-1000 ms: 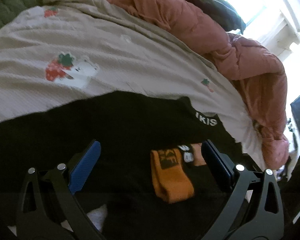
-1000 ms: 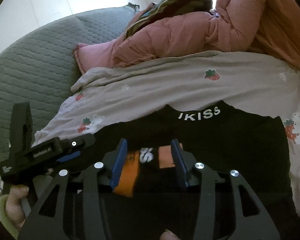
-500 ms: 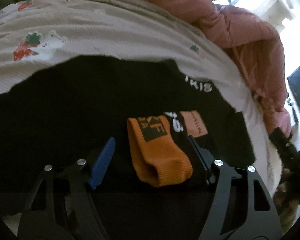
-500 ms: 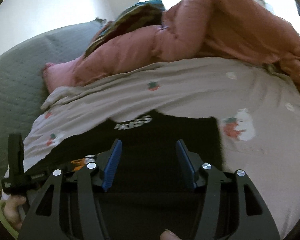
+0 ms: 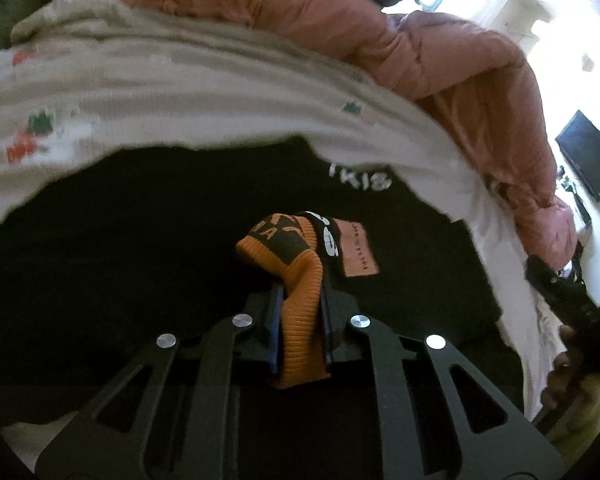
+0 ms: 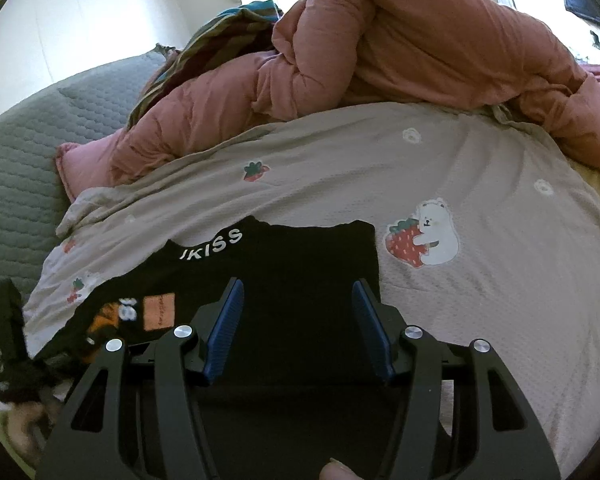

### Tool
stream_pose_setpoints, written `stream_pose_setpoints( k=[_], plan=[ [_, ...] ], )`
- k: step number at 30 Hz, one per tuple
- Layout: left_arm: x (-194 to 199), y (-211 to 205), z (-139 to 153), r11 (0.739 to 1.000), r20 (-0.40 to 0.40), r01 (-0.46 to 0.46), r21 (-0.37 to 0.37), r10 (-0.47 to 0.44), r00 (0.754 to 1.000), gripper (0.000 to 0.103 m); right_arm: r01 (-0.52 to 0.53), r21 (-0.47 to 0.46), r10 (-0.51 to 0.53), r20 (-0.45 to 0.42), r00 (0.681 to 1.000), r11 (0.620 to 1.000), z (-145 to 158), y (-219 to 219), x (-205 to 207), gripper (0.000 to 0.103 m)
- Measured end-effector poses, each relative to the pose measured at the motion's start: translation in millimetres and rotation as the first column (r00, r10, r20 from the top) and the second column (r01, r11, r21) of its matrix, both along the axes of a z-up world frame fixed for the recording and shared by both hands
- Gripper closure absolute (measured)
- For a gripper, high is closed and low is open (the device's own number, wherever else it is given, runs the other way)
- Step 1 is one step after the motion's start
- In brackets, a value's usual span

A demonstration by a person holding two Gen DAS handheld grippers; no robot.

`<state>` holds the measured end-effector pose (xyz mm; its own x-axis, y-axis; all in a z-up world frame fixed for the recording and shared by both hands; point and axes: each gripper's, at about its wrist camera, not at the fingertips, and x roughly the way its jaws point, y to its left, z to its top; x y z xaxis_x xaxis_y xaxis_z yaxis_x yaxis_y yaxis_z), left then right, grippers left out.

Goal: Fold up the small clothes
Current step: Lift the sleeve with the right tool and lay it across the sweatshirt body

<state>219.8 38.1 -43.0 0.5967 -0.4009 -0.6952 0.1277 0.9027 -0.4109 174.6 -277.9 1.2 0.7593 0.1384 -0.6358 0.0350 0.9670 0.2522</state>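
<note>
A black garment [image 5: 148, 248] with white lettering lies spread on the bed; in the right wrist view it [image 6: 300, 264] fills the lower middle. My left gripper [image 5: 300, 312] is shut on an orange and black sock [image 5: 296, 280] and lifts its cuff end off the black garment. A second black sock with white print and a pink label [image 5: 358, 248] lies beside it. My right gripper [image 6: 298, 320] is open and empty over the right part of the black garment. The socks show at lower left in that view [image 6: 112, 318].
A beige sheet with strawberry and bear prints [image 6: 440, 236] covers the bed. A bulky pink duvet [image 6: 380, 52] is heaped behind. A grey quilted headboard [image 6: 24, 144] stands at left. A dark screen [image 5: 590, 154] sits at far right.
My left gripper moved onto the orange sock and shut on it, raising it. My right gripper swung right, away from the socks, and stays open.
</note>
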Motion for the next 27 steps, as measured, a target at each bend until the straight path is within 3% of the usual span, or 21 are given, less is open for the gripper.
stream_pose_setpoints(
  k=[2,4,11,18,22,25,27],
  plan=[
    [-2.7,3.6,9.3,0.998,0.027,-0.024,0.05,0.023,0.999,0.095,0.0,-0.006,0.0,-0.006,1.0,1.0,-0.6,1.0,0.5,0.048],
    [-0.1,5.3,9.5,0.996,0.013,-0.034,0.087,0.033,0.999,0.087,0.005,-0.022,-0.006,-0.014,1.0,1.0,-2.1,1.5,1.6,0.048],
    [-0.5,33.7,18.8,0.987,0.025,-0.135,0.086,0.133,0.991,0.072,-0.007,-0.11,0.004,-0.032,0.999,0.994,-7.1,14.3,6.0,0.048],
    [-0.9,6.3,12.4,0.995,0.001,-0.022,0.095,0.022,1.0,0.071,-0.078,-0.161,0.063,-0.094,0.994,0.984,-19.1,32.0,12.2,0.048],
    [-0.3,-17.3,-3.3,0.984,-0.05,0.05,0.17,-0.042,0.998,0.065,-0.118,-0.167,0.097,-0.132,0.986,0.979,-26.7,40.2,14.9,0.048],
    [2.4,-21.9,-21.4,0.979,-0.11,0.071,0.191,-0.051,0.993,0.063,-0.14,-0.189,0.105,-0.18,0.978,0.972,-35.8,43.8,18.9,0.048],
    [2.2,-21.8,-22.1,0.979,-0.108,0.07,0.193,-0.049,0.993,0.063,-0.153,-0.196,0.102,-0.248,0.963,0.968,-48.7,43.2,24.2,0.048]
  ],
)
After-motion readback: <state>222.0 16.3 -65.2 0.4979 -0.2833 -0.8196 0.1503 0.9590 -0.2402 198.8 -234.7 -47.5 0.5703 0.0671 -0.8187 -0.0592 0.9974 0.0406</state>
